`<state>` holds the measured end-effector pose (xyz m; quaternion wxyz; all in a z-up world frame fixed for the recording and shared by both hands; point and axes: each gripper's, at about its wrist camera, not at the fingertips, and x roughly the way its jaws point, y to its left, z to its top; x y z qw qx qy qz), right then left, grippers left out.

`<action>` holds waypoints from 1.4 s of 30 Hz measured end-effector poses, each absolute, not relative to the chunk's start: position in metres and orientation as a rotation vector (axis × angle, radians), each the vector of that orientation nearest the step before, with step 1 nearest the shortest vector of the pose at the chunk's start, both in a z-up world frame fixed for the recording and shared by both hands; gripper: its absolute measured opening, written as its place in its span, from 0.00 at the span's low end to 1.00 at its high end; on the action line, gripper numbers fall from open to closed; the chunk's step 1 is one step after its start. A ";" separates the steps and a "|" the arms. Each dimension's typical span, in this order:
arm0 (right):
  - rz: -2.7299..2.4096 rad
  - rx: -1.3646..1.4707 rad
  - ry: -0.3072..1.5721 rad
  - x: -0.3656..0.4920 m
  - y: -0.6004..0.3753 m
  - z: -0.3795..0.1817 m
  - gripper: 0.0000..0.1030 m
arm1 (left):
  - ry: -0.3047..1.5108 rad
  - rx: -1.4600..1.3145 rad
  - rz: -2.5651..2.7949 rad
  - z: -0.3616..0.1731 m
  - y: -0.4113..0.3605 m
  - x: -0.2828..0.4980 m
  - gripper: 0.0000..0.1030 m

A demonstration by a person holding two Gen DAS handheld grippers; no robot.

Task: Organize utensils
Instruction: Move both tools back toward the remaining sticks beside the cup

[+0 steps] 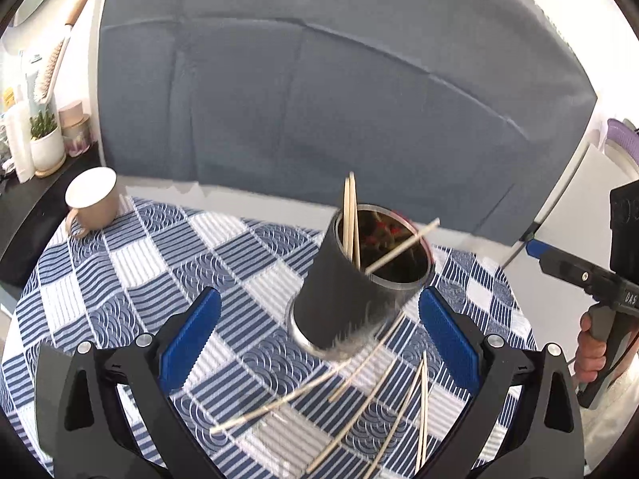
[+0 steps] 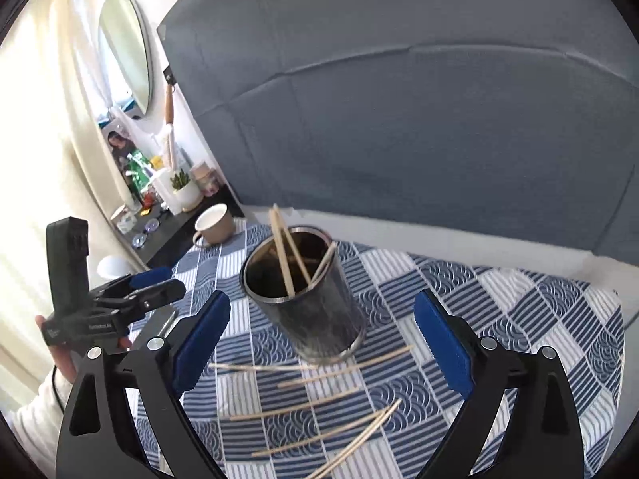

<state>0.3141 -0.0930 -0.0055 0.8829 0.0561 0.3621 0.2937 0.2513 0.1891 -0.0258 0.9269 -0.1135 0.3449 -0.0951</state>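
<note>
Both grippers stand with jaws wide apart and hold nothing. The left gripper [image 1: 319, 335] faces the holder [image 1: 359, 279], which sits just ahead between its fingers; three chopsticks lean inside. The right gripper [image 2: 323, 343] looks at the holder [image 2: 307, 291] from the other side. Loose chopsticks [image 2: 311, 407] lie scattered on the cloth [image 2: 519, 319] just below its fingers, likely next to be gathered.

Bright daylight, blown-out glare at the right edge of the left view and left edge of the right, strong fisheye bending, motion-blurred holder [image 1: 359, 279] base and chopsticks [image 1: 279, 403].
</note>
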 end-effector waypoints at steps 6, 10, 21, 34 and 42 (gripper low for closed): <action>0.611 0.119 0.789 0.293 -0.104 -0.021 0.87 | 0.761 -0.244 -0.184 -0.041 0.182 0.223 0.94; 0.613 0.095 0.818 0.280 -0.108 -0.036 0.87 | 0.787 -0.241 -0.166 -0.052 0.175 0.201 0.94; 0.576 0.056 0.923 0.251 -0.120 -0.088 0.87 | 0.846 -0.225 -0.144 -0.078 0.165 0.177 0.94; 0.423 0.074 1.061 0.234 -0.103 -0.137 0.87 | 0.948 -0.055 -0.267 -0.102 0.185 0.232 0.94; 0.375 0.116 1.103 0.231 -0.061 -0.153 0.86 | 1.037 0.105 -0.423 -0.129 0.189 0.268 0.94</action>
